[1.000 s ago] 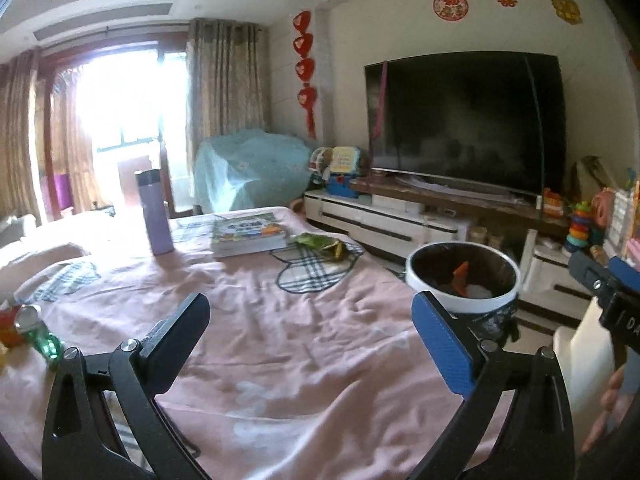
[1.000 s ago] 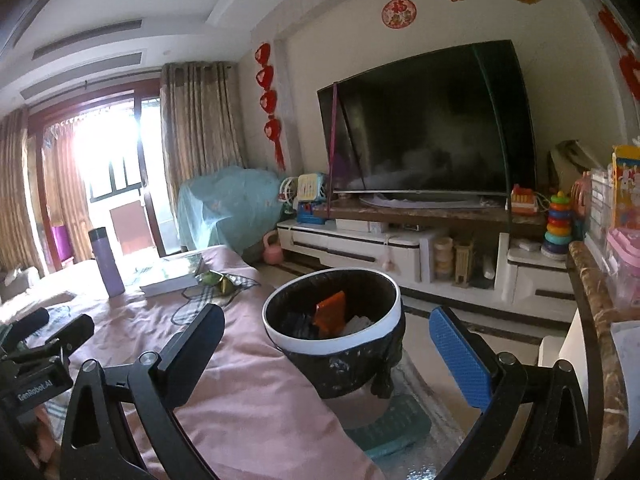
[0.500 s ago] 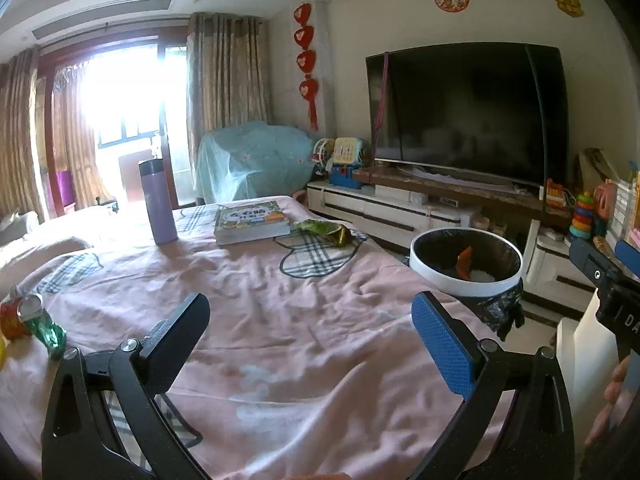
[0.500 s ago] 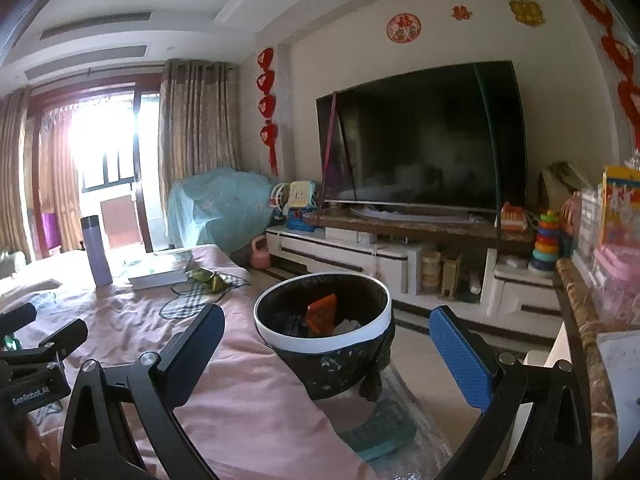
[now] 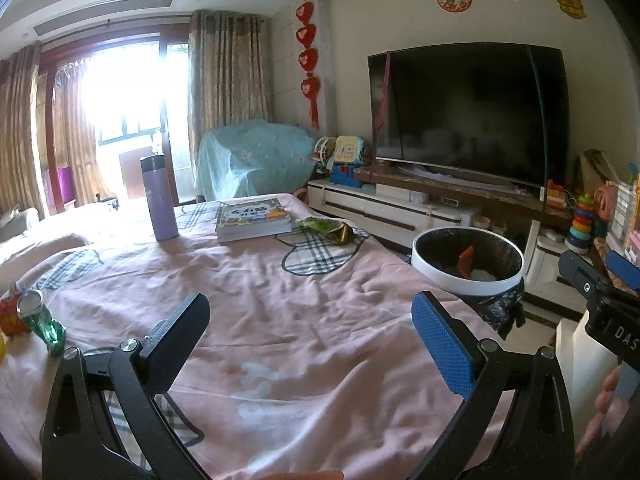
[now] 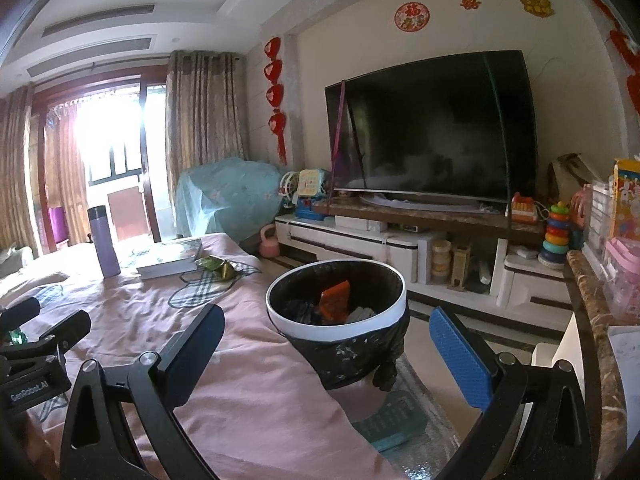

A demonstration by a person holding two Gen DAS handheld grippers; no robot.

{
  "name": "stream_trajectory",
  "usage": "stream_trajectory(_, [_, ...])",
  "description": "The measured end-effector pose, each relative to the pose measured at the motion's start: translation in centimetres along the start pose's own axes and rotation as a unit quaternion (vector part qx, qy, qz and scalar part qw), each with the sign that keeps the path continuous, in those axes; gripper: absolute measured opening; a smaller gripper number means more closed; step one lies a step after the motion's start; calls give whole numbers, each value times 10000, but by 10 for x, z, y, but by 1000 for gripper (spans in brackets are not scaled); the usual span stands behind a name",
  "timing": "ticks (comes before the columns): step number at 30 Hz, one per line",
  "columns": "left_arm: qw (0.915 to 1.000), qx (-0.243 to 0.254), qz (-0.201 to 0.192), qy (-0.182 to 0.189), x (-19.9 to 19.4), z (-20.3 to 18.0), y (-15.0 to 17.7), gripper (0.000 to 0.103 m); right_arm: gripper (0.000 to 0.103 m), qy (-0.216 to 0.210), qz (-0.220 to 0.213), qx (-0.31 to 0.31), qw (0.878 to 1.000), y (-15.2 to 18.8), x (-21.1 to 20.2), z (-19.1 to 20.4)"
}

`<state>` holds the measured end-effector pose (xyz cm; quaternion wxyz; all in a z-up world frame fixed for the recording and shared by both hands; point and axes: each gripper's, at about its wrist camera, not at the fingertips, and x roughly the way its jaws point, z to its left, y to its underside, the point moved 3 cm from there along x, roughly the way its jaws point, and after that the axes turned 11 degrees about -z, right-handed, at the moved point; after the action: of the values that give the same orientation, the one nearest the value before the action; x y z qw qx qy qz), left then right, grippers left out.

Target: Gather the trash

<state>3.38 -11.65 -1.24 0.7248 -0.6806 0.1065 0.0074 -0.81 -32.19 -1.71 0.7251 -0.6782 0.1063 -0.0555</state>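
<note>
A white-rimmed bin [image 5: 467, 258] [image 6: 335, 308] lined with a black bag stands off the right edge of the pink-covered table [image 5: 280, 320]; an orange wrapper [image 6: 335, 299] and white scraps lie inside it. A green and gold wrapper [image 5: 326, 229] [image 6: 218, 266] lies on the cloth beside a book. A crushed green can [image 5: 40, 320] and red scrap [image 5: 9, 314] sit at the table's left edge. My left gripper [image 5: 310, 338] hovers open and empty over the near cloth. My right gripper [image 6: 326, 352] stands open and empty in front of the bin.
A purple flask [image 5: 159, 197] and a stack of books [image 5: 253, 219] stand at the far side of the table. A TV [image 5: 468, 114] on a low white cabinet [image 6: 400, 248] with toys fills the right. A marble counter edge [image 6: 596, 320] is close on the right.
Both grippers have drawn back and risen a little, so the bin sits lower and farther in both views. Both stay open and empty.
</note>
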Motion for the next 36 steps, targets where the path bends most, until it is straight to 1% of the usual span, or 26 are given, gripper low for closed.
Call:
stream_trajectory(16, [10000,27,-52,10,-1,0,1,103,103,-89,11,81,9999,0,0,3])
stream_trajectory(36, [10000,-45,33,79,1,2,1,103,103,-119,6,97,9999,-1,1,6])
